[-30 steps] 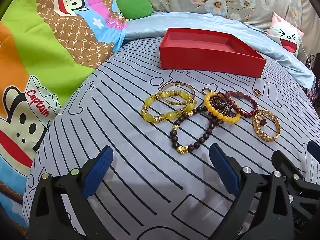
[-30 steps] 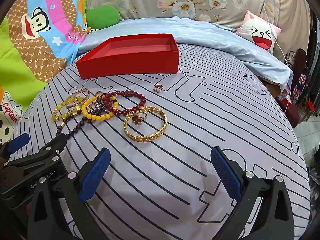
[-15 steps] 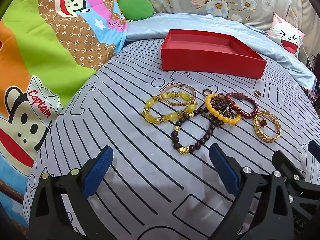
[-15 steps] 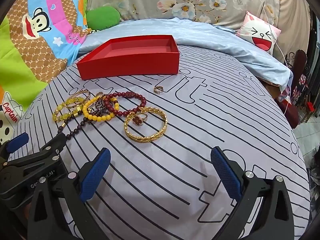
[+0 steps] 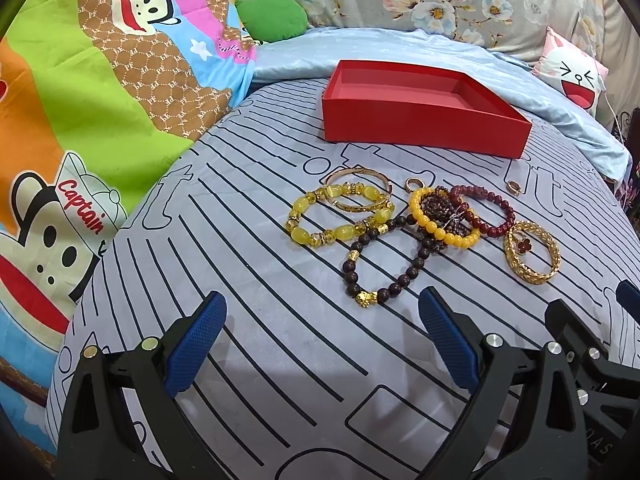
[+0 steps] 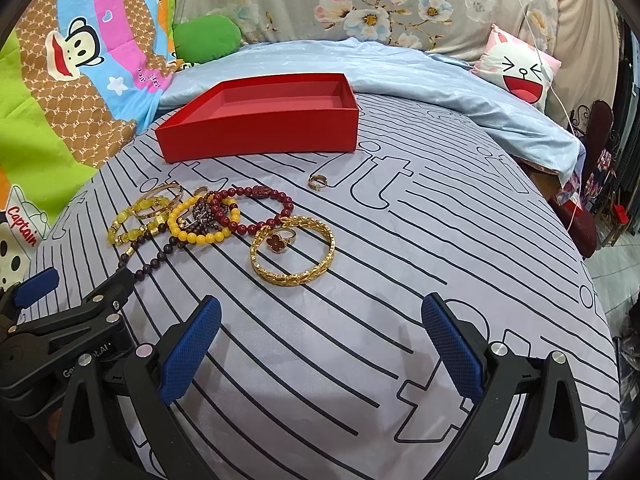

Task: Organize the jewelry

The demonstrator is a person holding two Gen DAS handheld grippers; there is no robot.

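A bed (image 5: 280,360) with a grey striped sheet carries everything. Behind it lie a bright cartoon blanket (image 5: 100,100), a pale blue quilt (image 6: 440,76) and a white pillow (image 6: 520,70) with a laughing face.

A red box (image 5: 420,128) stands open at the far side of the sheet, and nothing shows inside it. The jewelry lies in a loose group in front of the box, apart from it.

The left tongs (image 5: 322,340) are spread wide above the bare sheet and hold nothing. The right tongs (image 6: 318,340) are spread wide too, also with nothing between the blue pads (image 6: 188,354). Both hover near the jewelry without touching it.

In the group, a dark bead bracelet (image 5: 384,264) lies nearest the left tongs. A yellow bracelet (image 5: 316,224) overlaps a thin gold bangle (image 5: 358,194). A round yellow bead bracelet (image 5: 440,224) lies over a dark red one (image 5: 492,216). A gold chain bracelet (image 6: 294,254) lies at the right end, with a red flower ring (image 6: 278,241) inside it. One small ring (image 6: 317,182) lies alone, between the group and the box.
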